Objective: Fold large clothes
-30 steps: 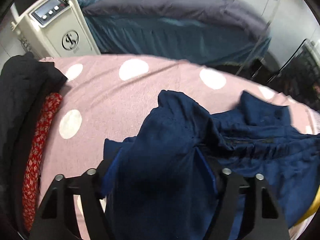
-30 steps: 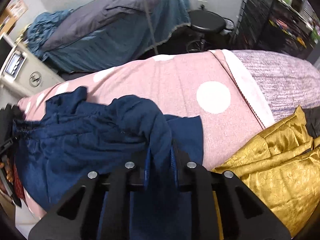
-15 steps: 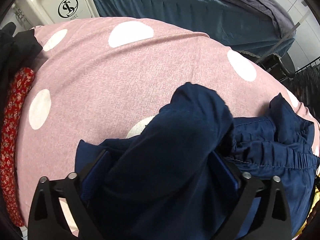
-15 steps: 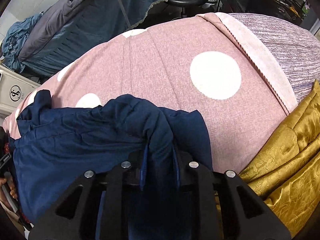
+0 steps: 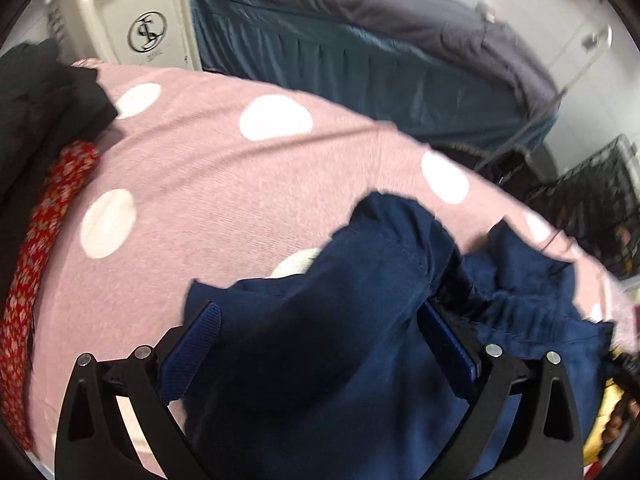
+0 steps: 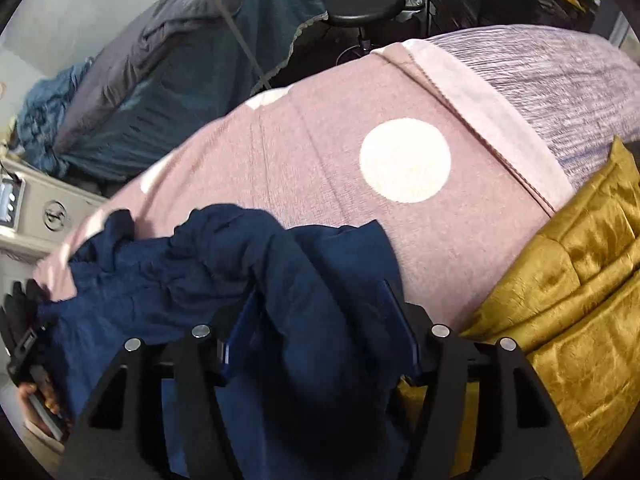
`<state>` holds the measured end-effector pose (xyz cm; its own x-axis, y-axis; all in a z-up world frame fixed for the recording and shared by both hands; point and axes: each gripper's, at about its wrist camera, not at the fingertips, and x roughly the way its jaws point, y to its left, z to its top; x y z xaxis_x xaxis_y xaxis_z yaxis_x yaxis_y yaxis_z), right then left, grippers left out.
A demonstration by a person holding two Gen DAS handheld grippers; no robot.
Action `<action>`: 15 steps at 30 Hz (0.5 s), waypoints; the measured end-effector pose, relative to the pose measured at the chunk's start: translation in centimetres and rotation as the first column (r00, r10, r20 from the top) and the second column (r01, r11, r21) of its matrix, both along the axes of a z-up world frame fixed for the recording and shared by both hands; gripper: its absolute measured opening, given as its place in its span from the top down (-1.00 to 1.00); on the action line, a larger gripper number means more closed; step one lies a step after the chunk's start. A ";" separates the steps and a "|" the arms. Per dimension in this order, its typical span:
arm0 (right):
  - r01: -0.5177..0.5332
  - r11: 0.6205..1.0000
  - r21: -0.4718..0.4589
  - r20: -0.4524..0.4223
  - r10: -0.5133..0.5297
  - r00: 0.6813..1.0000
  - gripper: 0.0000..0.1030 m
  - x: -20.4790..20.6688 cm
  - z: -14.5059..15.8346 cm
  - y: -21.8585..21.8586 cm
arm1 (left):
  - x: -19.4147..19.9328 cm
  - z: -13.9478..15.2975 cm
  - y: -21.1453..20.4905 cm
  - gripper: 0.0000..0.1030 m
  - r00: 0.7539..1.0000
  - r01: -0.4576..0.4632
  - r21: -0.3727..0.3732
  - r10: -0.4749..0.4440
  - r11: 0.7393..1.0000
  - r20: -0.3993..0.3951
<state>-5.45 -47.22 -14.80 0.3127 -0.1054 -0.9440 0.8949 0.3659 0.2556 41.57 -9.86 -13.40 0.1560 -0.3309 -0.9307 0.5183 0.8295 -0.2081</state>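
Two handheld grippers, both pointing steeply down at the same crumpled navy blue garment (image 5: 360, 344) that's lying bunched on a pink blanket with big white polka dots (image 5: 224, 168).

Left gripper (image 5: 320, 340): jaws spread wide, a hump of the navy cloth sits between them, and the blue pads (image 5: 196, 344) look like they're clear of the fabric on the left side; the right pad is right against the cloth edge, can't tell if it's pressing.

Right gripper (image 6: 320, 332): jaws are opening, with a fold of the same navy cloth (image 6: 248, 280) still lying between the fingers, draped over them rather than pinched.

Other stuff around: a shiny mustard-gold satin garment (image 6: 568, 312) just beside the navy one on the right, a red floral cloth (image 5: 36, 248) and a black fabric pile (image 5: 36, 96) at the blanket's left edge, a cream machine with a round logo (image 5: 140, 28) behind, a bed with grey cover and teal skirt (image 5: 360, 52), and a black round stool (image 6: 362, 2).
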 end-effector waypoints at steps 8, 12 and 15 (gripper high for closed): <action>-0.005 1.000 0.022 0.111 0.002 0.994 -0.19 -4.4 3.4 2.4 | -0.8 3.4 6.7 -0.88 0.993 -0.104 -0.137 0.096 0.985 -0.064; -0.025 0.999 0.034 0.157 0.019 0.987 -0.40 -6.9 4.8 4.9 | -3.5 3.7 9.4 -0.88 0.990 -0.120 -0.154 0.105 0.981 -0.097; -0.043 0.998 0.047 0.169 0.035 0.985 -0.41 -8.7 4.9 7.3 | -5.9 3.4 11.4 -0.88 0.986 -0.135 -0.157 0.116 0.978 -0.123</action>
